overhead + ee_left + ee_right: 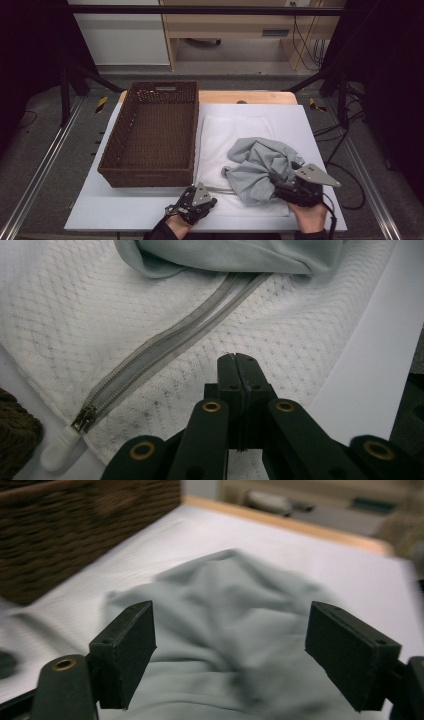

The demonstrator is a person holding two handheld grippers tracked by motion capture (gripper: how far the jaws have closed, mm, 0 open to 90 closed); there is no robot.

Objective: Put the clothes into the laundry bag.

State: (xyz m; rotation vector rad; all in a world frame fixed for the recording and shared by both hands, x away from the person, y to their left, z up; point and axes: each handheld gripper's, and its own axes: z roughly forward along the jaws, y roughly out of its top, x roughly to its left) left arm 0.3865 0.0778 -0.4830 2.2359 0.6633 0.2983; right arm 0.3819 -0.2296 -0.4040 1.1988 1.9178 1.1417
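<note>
One grey garment (262, 167) lies crumpled at about four o'clock on the bench (320, 130), on one white mesh laundry bag (220, 135) beside one wicker basket (150, 135). The right gripper (227, 650) has its fingers spread wide around the garment, not pressing it; the left gripper (238, 365) is clenched empty above the bag near its zipper (165, 350). To bag the garment well, the zipper probably wants opening fully first, left fingers pinning the mesh
</note>
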